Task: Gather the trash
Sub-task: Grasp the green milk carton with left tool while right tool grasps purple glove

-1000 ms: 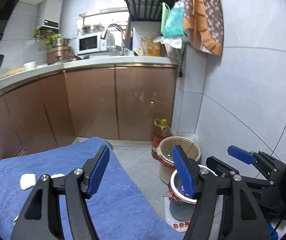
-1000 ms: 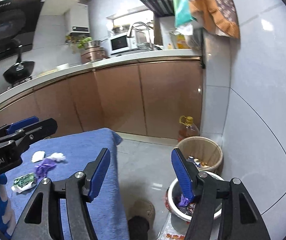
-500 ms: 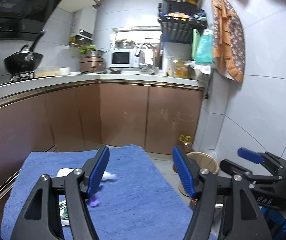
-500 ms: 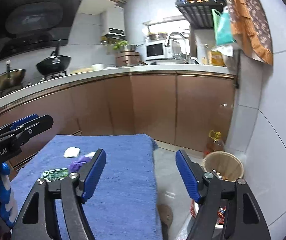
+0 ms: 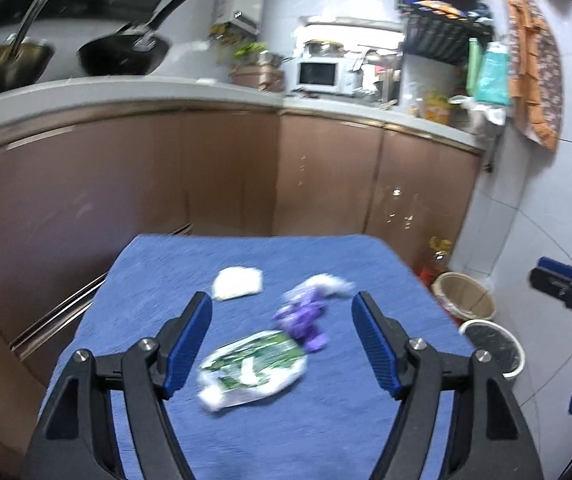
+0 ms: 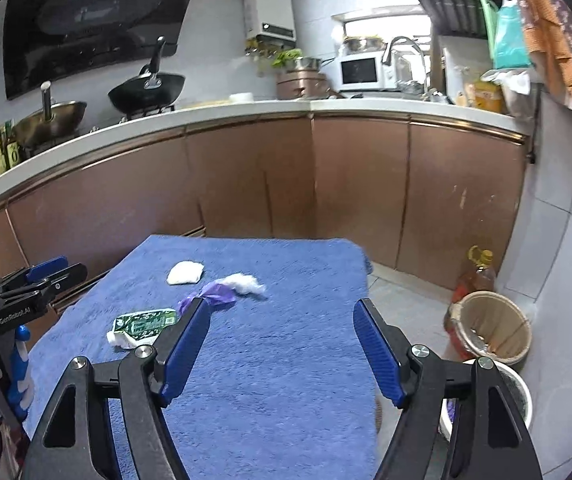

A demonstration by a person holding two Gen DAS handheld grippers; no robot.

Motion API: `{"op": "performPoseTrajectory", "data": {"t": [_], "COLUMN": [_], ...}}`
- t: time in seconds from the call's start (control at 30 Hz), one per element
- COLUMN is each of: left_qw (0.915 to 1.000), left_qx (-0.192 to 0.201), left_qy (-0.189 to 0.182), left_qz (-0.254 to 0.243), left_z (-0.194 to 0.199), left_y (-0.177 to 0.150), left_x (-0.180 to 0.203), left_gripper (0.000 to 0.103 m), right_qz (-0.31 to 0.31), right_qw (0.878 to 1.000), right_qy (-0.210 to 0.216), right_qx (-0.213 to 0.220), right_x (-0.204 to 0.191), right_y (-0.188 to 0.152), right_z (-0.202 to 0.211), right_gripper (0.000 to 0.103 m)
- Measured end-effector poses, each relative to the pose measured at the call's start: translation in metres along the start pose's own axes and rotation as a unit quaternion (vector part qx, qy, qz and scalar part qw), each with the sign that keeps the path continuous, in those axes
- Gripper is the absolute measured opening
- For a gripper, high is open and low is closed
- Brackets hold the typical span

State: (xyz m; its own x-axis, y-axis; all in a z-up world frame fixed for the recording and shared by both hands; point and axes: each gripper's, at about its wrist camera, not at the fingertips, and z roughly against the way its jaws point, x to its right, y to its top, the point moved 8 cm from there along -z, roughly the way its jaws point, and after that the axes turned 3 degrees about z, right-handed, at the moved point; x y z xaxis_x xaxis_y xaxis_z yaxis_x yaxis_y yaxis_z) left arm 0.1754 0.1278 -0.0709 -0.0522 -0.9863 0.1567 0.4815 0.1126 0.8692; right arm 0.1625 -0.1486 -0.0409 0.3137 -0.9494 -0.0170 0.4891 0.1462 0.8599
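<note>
Trash (image 5: 251, 364) clustered mid-cloth (image 6: 286, 380), clear of its edges, both grippers' fingers (image 5: 187, 340) spread, empty.

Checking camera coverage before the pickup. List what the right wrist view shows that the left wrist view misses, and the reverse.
Only the right wrist view: the range hood, the bottles at the counter's far left, and the tap in clear sight. Only the left wrist view: nothing of note; it is blurred but brings the green wrapper close between its open fingers. Both: the blue cloth, white wad, purple scrap, wicker bin, white bucket, wok and microwave.
</note>
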Motion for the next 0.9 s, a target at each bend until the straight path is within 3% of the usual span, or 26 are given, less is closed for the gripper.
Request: {"op": "performPoseTrajectory", "data": {"t": [0.17,0.3,0.57,0.83,0.9], "left_qw": [0.999,0.9973,0.9831,0.9566,0.9542], "left_qx": [-0.031,-0.067,-0.159,-0.221,-0.227], "left_qy": [0.021,0.012,-0.09,-0.188,-0.193], "left_qz": [0.025,0.026,-0.015,-0.027,-0.028], "left_z": [-0.021,-0.046,-0.104,-0.138,-0.141], "left_y": [-0.015,-0.028,-0.061,-0.074,-0.077], "left_x": [-0.057,-0.077,-0.062,-0.044,-0.042], "left_gripper": [0.071,0.072,0.072,0.072,0.072], "right_qz": [0.009,0.006,-0.001,0.002,0.0], "right_qw": [1.0,0.998,0.992,0.982,0.978], "right_qy": [0.018,0.041,0.091,0.14,0.153], "right_qx": [-0.019,-0.042,-0.091,-0.128,-0.139], "right_x": [-0.013,-0.024,-0.049,-0.086,-0.095], "right_y": [0.0,-0.005,-0.012,-0.017,-0.021], "right_z": [-0.026,-0.056,-0.114,-0.172,-0.185], "right_gripper": [0.072,0.072,0.072,0.072,0.072]}}
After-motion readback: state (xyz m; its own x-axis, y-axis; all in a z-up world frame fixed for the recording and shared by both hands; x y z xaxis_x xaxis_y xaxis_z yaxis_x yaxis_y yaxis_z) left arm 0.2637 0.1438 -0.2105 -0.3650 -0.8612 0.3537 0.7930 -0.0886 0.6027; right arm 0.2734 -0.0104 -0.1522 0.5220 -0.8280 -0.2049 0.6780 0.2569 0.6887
